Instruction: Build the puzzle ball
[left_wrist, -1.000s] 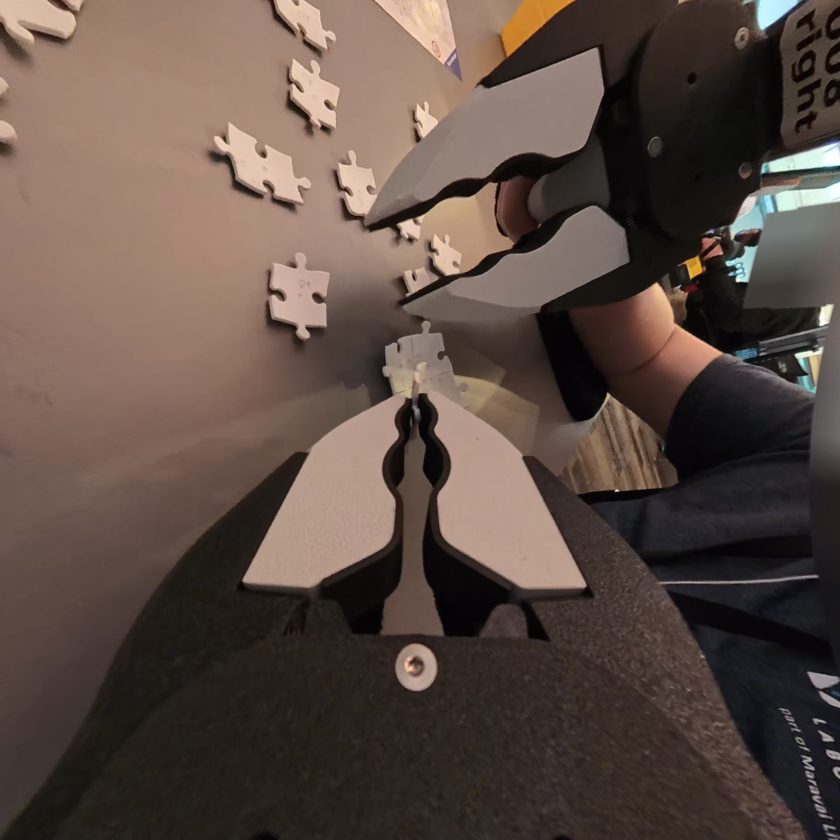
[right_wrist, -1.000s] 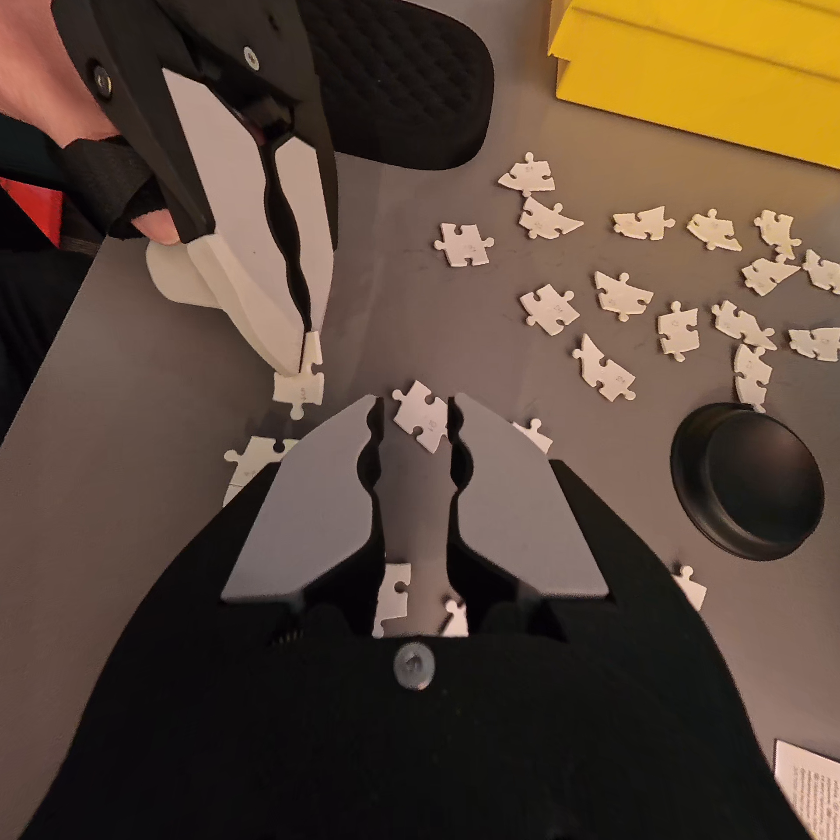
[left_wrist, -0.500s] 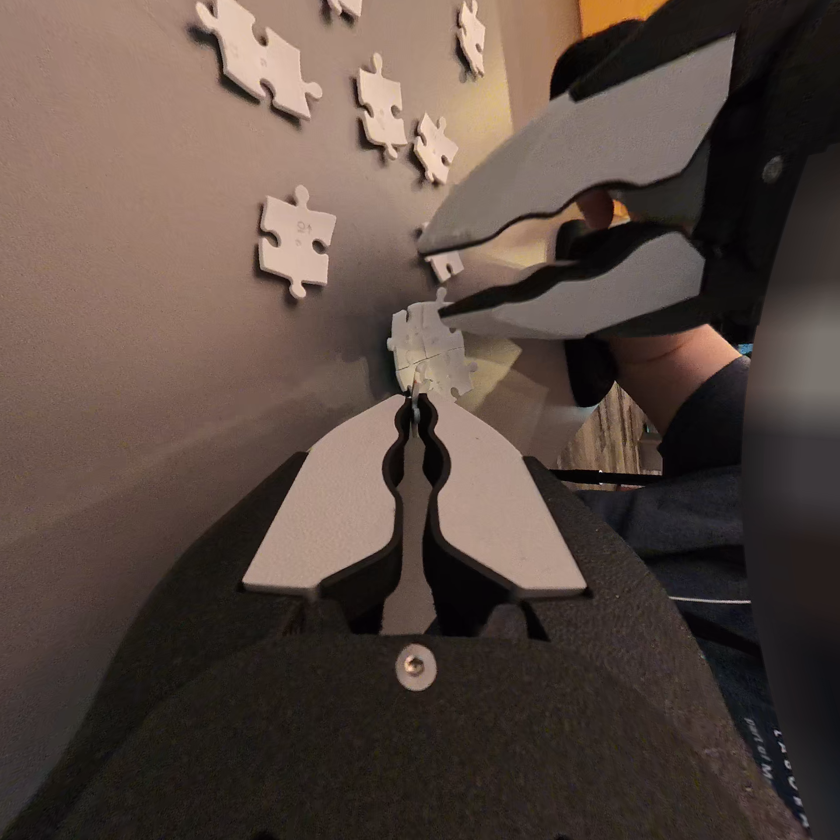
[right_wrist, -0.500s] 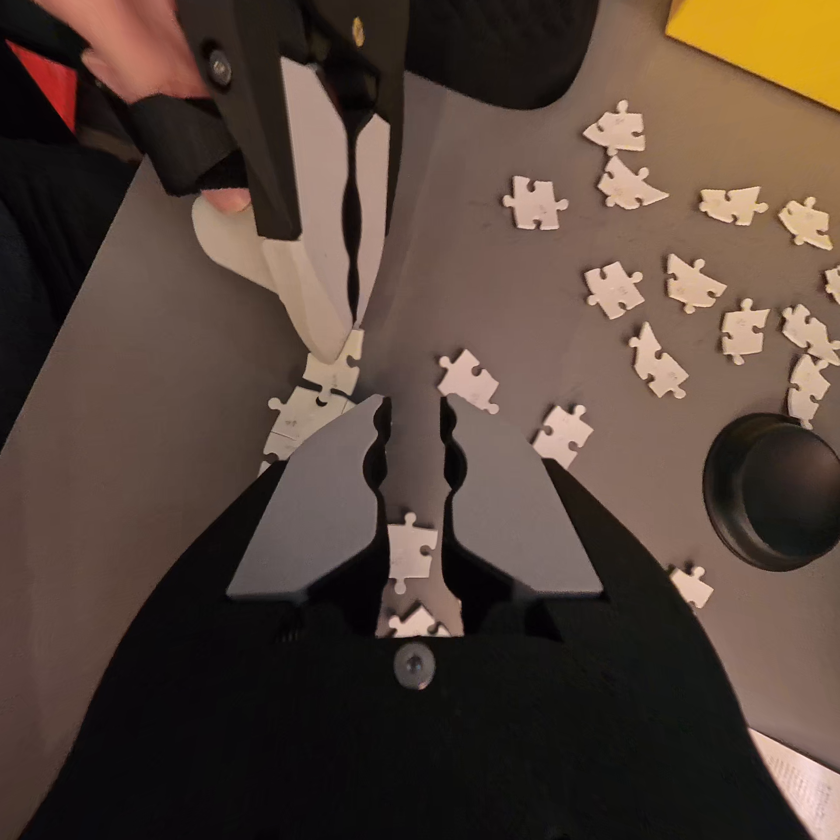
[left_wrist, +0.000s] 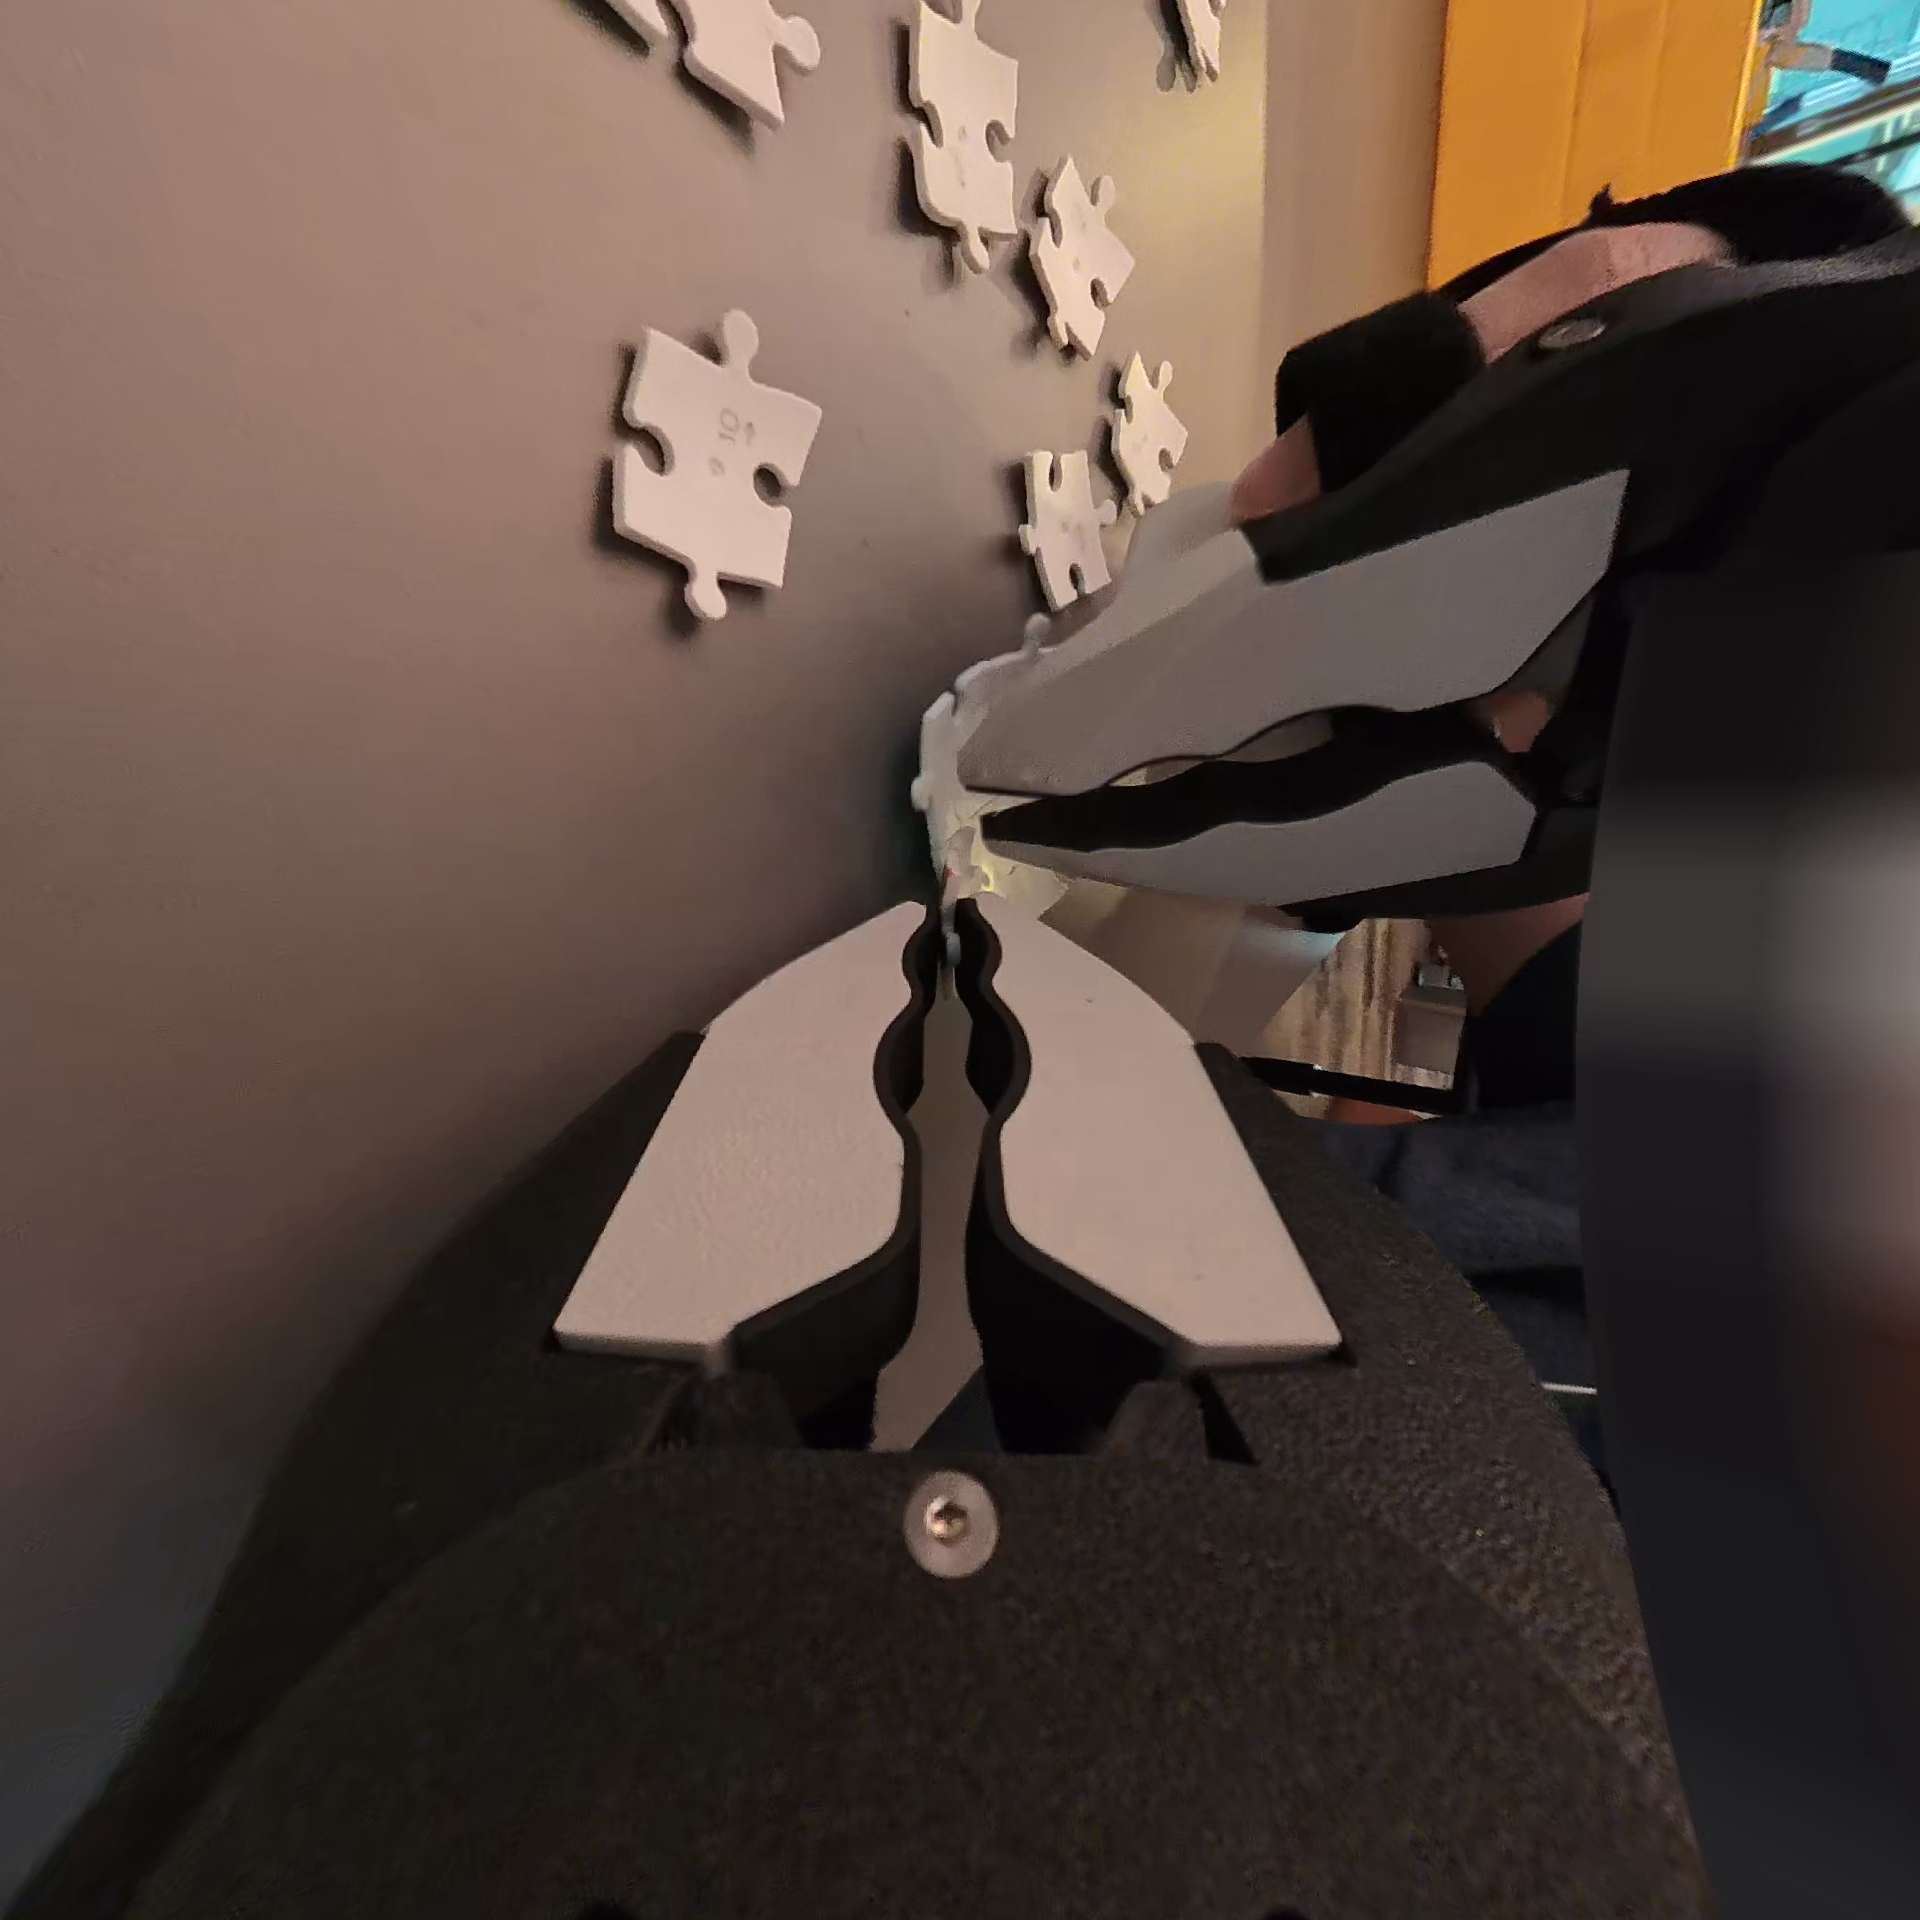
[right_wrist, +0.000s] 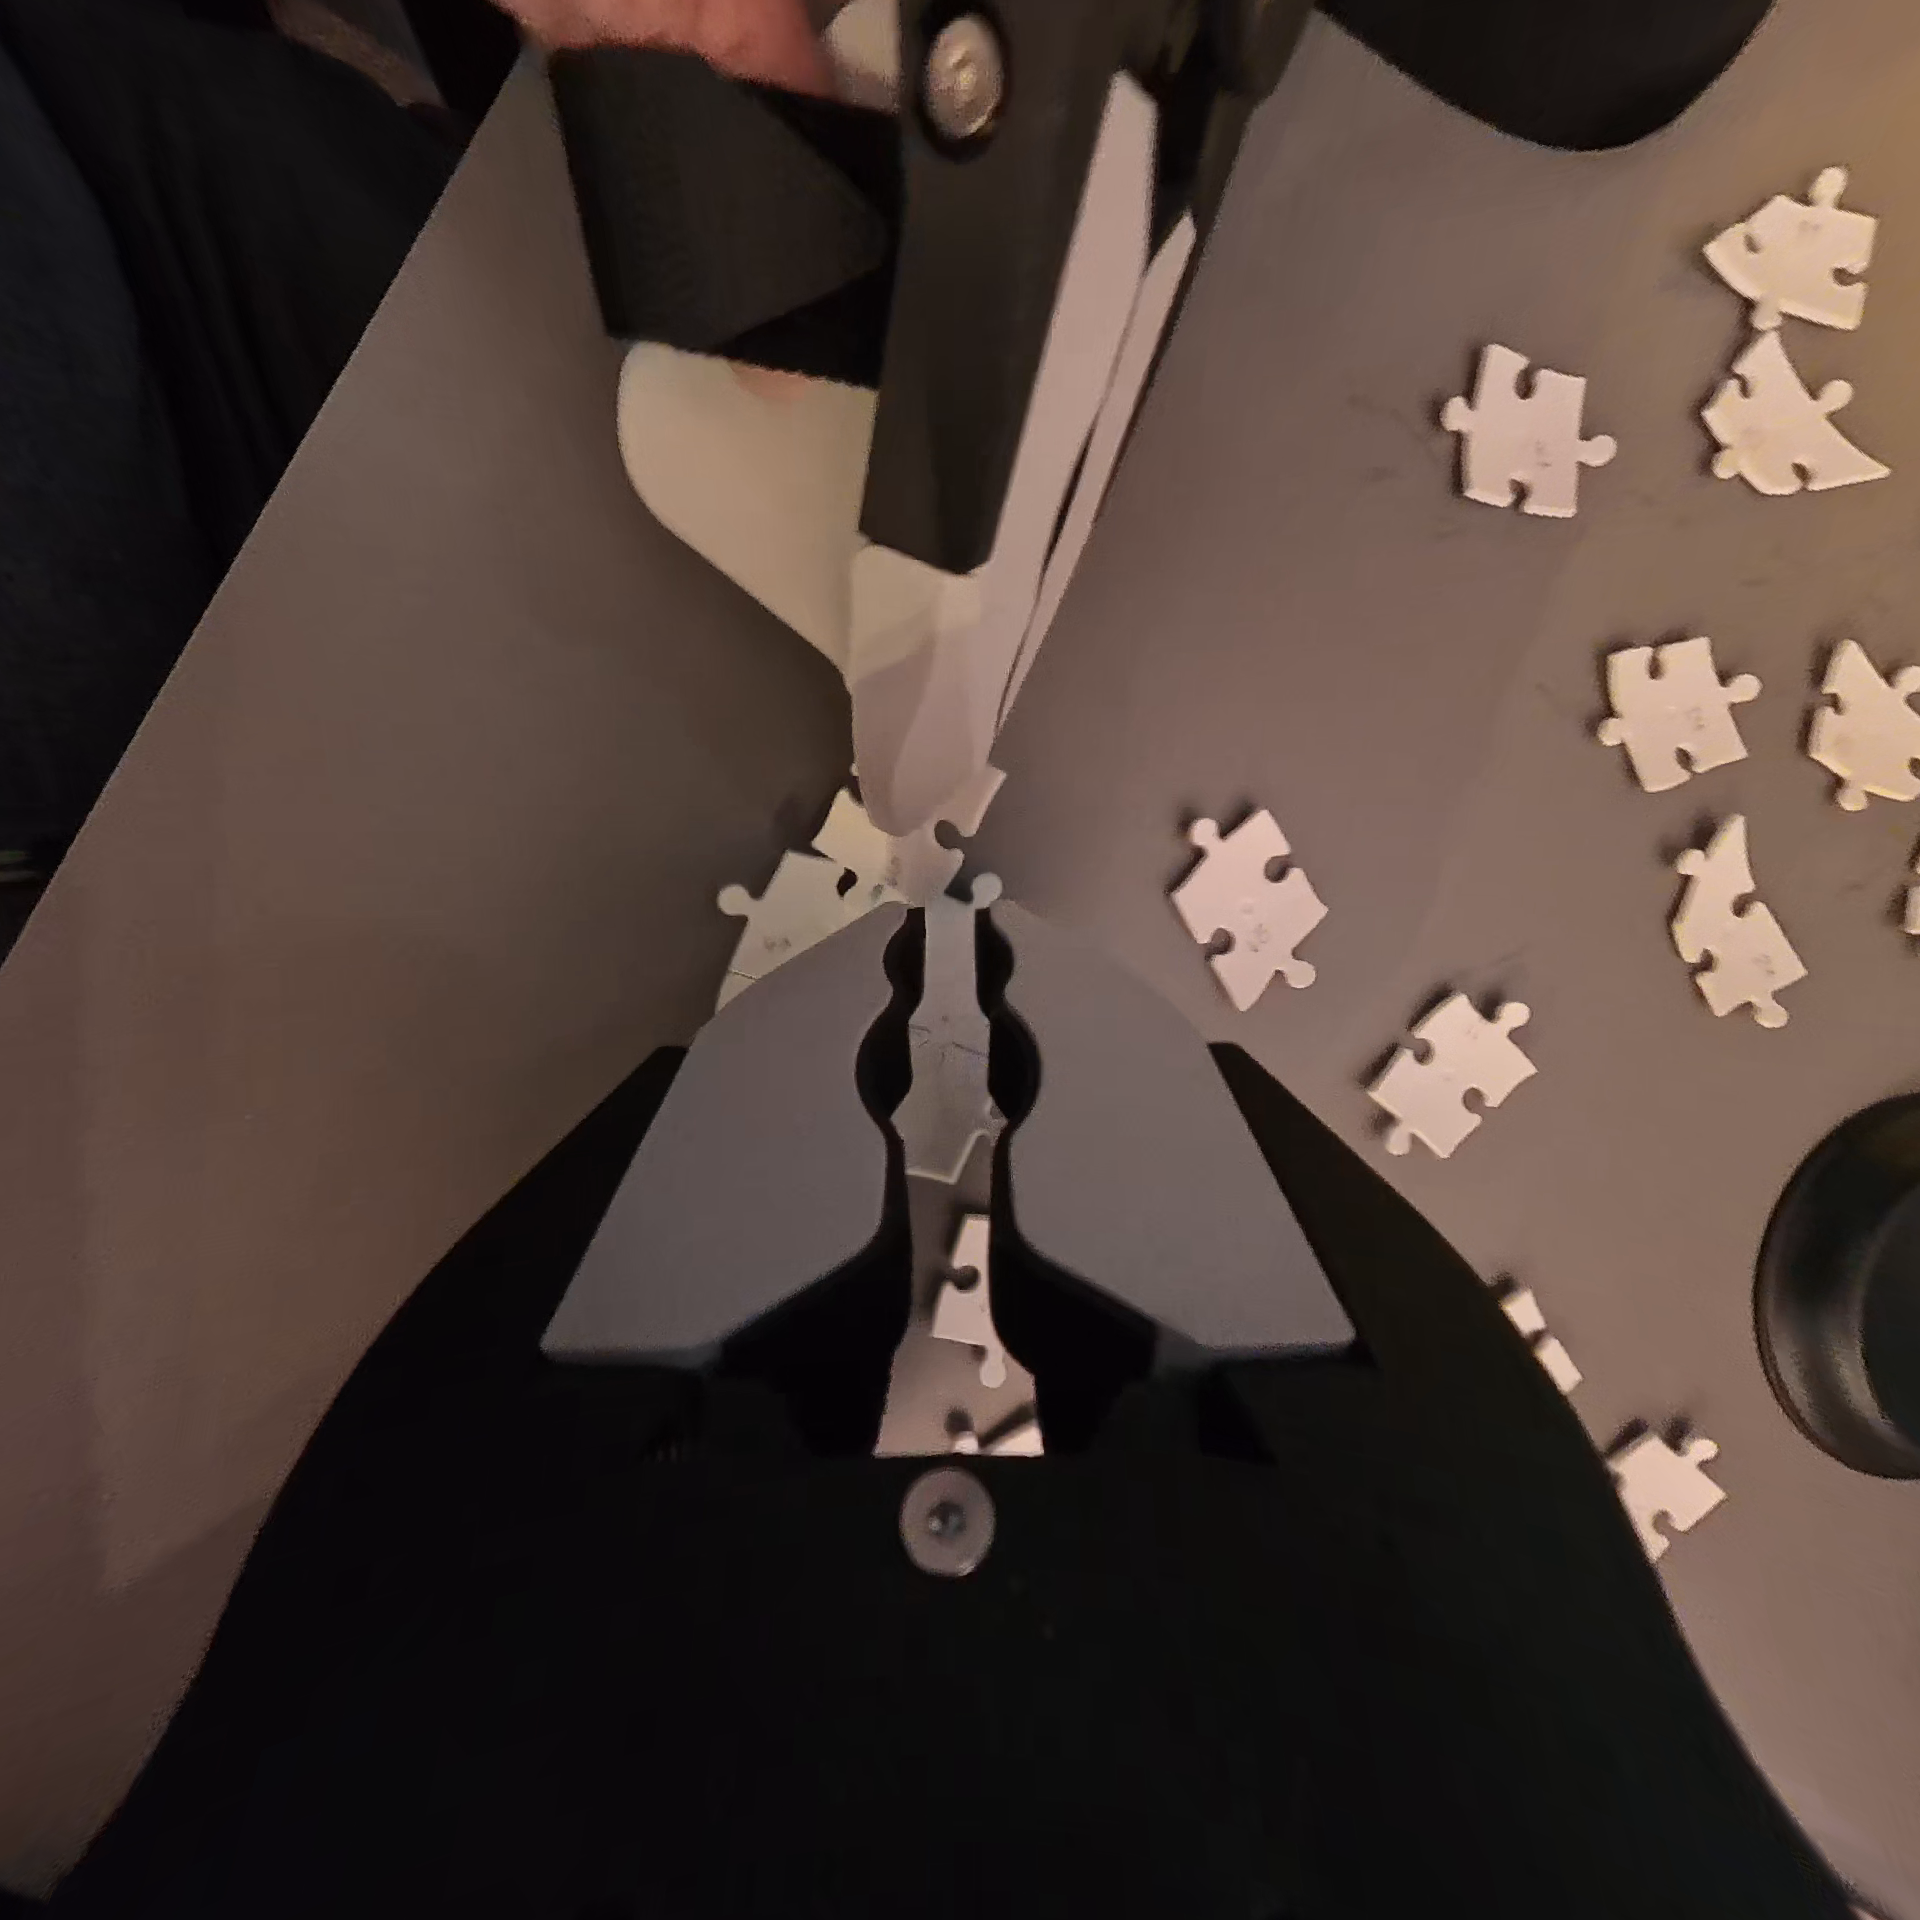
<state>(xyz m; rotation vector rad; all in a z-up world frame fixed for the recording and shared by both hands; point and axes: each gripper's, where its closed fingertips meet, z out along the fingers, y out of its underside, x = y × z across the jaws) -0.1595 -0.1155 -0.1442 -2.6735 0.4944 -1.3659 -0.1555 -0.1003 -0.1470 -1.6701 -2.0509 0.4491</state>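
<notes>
My left gripper (left_wrist: 949, 914) is shut on a white puzzle piece (left_wrist: 952, 900), held edge-on against a small curved cluster of joined pieces (left_wrist: 938, 764) on the grey table. In the right wrist view the left gripper (right_wrist: 925, 805) comes down from the top with the piece (right_wrist: 982, 792) at its tip. My right gripper (right_wrist: 951, 916) has its jaws drawn in to a thin gap around the near edge of the cluster (right_wrist: 779, 920). It also shows in the left wrist view (left_wrist: 977, 805), coming in from the right, tips at the cluster.
Several loose white pieces (right_wrist: 1247, 904) lie scattered to the right, some also in the left wrist view (left_wrist: 717, 468). A black round stand (right_wrist: 1849, 1278) sits at the right edge. A yellow box (left_wrist: 1507, 135) is at the back. The table edge (right_wrist: 436, 343) runs close on the left. Left and right tips are no more than a few centimetres apart.
My right gripper has moved left onto the joined cluster and its jaws have closed from wide apart to a thin gap. My left gripper has brought its piece down against the cluster.
</notes>
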